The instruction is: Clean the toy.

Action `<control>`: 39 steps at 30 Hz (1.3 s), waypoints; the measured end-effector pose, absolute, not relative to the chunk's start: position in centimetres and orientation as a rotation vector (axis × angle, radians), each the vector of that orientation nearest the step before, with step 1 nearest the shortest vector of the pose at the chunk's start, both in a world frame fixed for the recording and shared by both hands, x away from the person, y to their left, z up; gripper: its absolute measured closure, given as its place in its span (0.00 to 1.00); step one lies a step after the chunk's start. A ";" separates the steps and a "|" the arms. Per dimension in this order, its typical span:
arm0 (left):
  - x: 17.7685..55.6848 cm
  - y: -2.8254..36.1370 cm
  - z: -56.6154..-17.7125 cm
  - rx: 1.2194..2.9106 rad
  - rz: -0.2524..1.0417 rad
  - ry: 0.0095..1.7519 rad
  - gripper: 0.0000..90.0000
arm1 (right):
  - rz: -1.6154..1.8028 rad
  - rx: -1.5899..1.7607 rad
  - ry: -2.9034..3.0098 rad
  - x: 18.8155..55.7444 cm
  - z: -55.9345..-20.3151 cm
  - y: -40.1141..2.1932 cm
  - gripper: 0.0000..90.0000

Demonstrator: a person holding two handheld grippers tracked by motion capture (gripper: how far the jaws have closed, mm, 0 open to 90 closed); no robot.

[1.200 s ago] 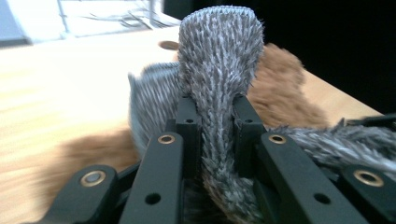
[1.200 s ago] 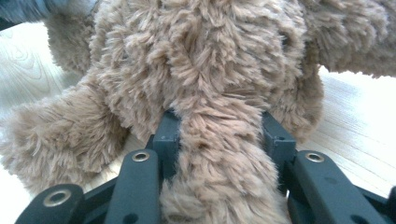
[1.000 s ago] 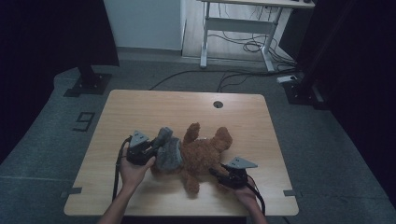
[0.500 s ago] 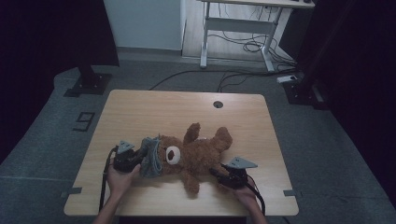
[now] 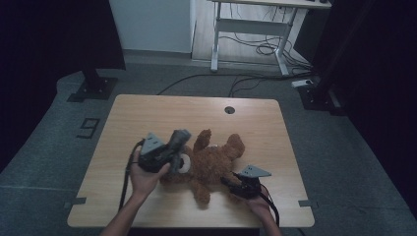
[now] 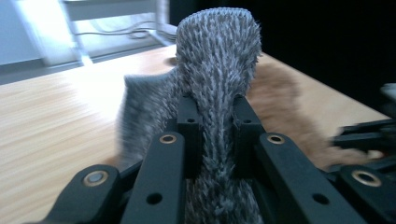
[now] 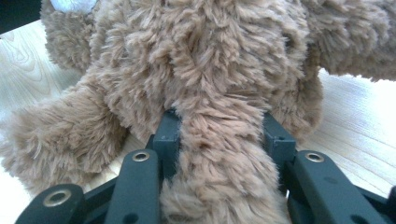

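I'm reading one mark here: a "9" (image 5: 88,129) taped on the grey floor (image 5: 44,147) left of the table; nothing else legible.

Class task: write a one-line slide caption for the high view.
Left gripper lifts a grey knitted garment at the teddy bear's head while the right gripper clamps its leg on a wooden table.

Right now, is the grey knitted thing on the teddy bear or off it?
Cannot tell for sure. The left gripper clamps the grey knit piece, lifted beside the bear; whether its far end is on the bear is hidden.
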State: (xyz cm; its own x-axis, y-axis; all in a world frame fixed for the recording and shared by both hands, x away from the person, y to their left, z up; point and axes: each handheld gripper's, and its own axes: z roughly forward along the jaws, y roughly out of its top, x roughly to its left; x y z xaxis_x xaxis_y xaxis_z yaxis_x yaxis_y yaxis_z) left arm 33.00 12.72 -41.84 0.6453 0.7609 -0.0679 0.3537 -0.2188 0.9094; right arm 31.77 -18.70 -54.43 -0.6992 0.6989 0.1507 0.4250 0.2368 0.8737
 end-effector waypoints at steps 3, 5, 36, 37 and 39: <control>33.2 8.6 -42.0 1.876 0.436 0.820 0.87 | 1.448 1.050 2.241 31.8 -54.4 -18.7 0.66; 33.3 6.1 -42.6 1.919 0.417 0.786 0.86 | 1.449 1.051 2.244 31.8 -54.4 -18.7 0.66; 33.1 18.3 -47.3 1.795 0.532 1.089 0.87 | 1.450 1.061 2.247 31.8 -54.6 -18.5 0.66; 33.1 18.8 -47.7 1.795 0.534 1.107 0.87 | 1.449 1.060 2.246 31.8 -54.6 -18.5 0.66; 33.1 19.8 -48.3 1.802 0.558 1.140 0.87 | 1.448 1.060 2.246 31.8 -54.6 -18.5 0.66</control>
